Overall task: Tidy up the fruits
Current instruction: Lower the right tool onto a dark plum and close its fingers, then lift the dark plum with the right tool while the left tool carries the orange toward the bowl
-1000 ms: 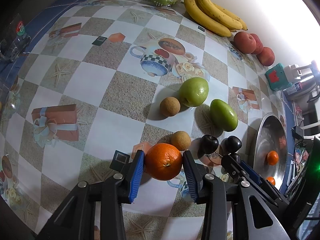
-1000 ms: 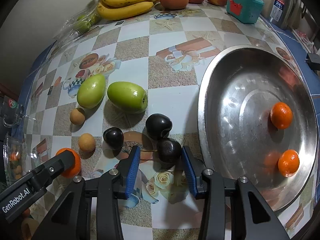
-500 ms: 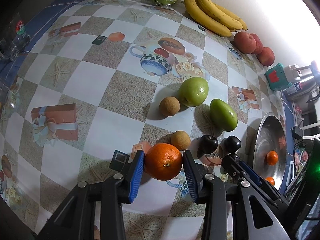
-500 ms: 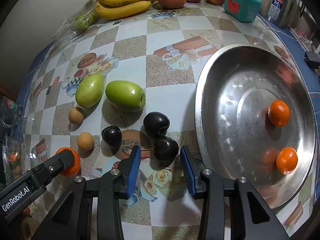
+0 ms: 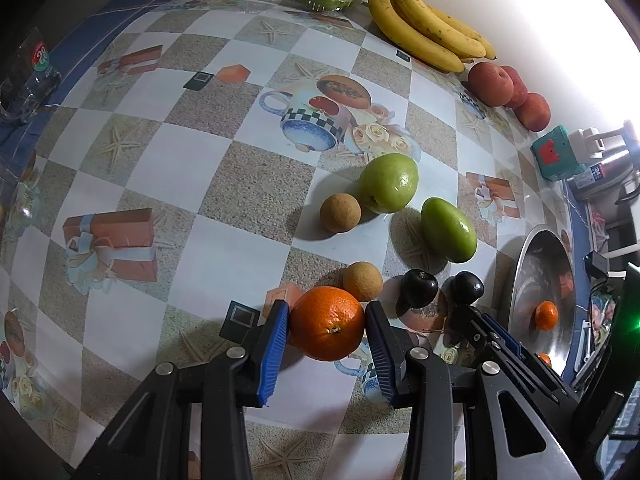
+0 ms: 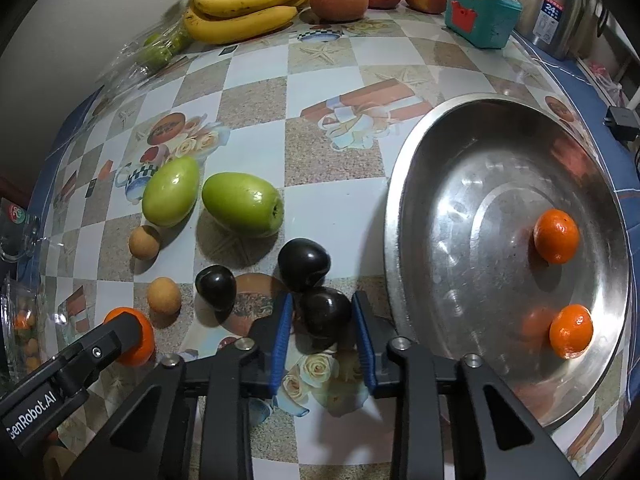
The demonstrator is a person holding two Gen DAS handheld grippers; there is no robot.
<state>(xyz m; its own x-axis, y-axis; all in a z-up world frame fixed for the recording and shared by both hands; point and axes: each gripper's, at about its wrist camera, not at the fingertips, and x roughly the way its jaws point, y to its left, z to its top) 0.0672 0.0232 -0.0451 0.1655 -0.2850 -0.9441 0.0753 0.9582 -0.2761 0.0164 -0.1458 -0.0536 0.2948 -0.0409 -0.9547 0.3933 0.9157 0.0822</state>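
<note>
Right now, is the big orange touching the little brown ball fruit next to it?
Cannot tell. In the left wrist view the orange overlaps the small brown fruit, hiding any gap. In the right wrist view the left gripper's finger covers that side.

White lettering "GenRobot.AI" on the black left gripper (image 6: 124,334) arm; "24" on the blue-and-white label (image 6: 551,16) of the steel kettle (image 6: 560,4).

Left tool (image 5: 326,330), right tool (image 6: 320,322): black angular arms, ribbed blue finger pads (image 5: 274,344), silver screws; white "GenRobot.AI" lettering on left tool's side.
</note>
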